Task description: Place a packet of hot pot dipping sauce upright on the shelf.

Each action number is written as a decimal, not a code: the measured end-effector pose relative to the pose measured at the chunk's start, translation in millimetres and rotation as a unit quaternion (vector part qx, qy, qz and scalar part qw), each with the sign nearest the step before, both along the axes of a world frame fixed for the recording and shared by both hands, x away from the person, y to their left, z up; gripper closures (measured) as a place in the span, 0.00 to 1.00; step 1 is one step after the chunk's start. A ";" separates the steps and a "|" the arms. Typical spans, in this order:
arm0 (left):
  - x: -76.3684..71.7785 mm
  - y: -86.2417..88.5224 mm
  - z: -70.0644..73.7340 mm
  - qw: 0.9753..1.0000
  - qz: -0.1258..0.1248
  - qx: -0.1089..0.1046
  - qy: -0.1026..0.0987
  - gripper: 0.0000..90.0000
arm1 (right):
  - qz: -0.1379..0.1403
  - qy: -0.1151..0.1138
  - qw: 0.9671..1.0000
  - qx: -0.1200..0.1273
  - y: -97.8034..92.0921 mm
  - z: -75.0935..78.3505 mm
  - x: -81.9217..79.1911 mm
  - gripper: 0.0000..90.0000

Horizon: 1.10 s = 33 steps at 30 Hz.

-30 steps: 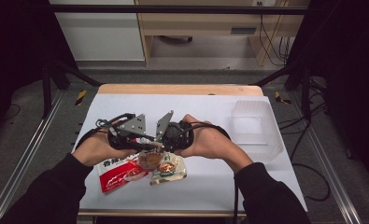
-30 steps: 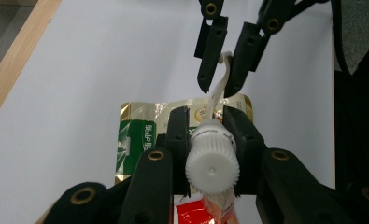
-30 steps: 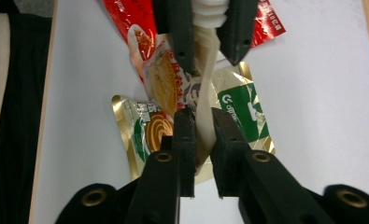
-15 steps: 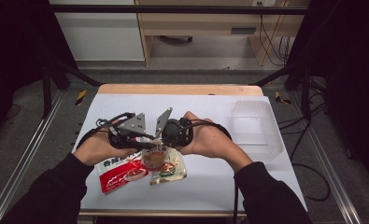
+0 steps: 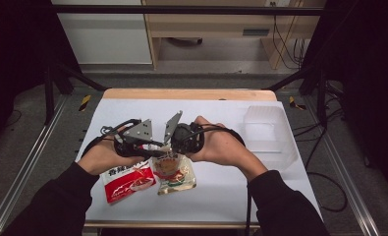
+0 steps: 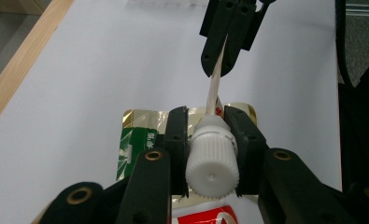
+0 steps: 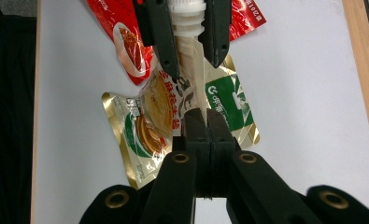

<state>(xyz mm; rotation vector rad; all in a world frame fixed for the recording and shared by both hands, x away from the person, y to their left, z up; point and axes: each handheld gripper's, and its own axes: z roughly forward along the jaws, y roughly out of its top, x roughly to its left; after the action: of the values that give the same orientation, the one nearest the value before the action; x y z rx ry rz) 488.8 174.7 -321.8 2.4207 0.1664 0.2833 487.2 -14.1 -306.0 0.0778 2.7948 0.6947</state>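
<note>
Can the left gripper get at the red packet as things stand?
Probably not yet. The left gripper is shut on the white cap of the spout pouch, whose edge the right gripper pinches. The red packet lies free on the table beside it.

Clear box [image 5: 269, 135] stands right (probably empty); elsewhere open.

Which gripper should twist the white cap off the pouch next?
Probably the left gripper: its jaws are clamped on either side of the ribbed white cap, so it can turn it. The right gripper is pinched on the flat pouch below the spout, steadying it.
</note>
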 end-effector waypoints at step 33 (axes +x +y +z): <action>-20.8 34.0 2.1 0.996 0.061 -0.064 -0.025 0.27 | -0.020 -0.013 1.000 0.003 -12.2 14.4 4.1 1.00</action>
<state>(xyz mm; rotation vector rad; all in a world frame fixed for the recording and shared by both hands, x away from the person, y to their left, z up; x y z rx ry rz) 468.0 208.7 -319.7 2.2770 0.3013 0.3773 491.3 -26.4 -291.6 0.1254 2.7584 0.6884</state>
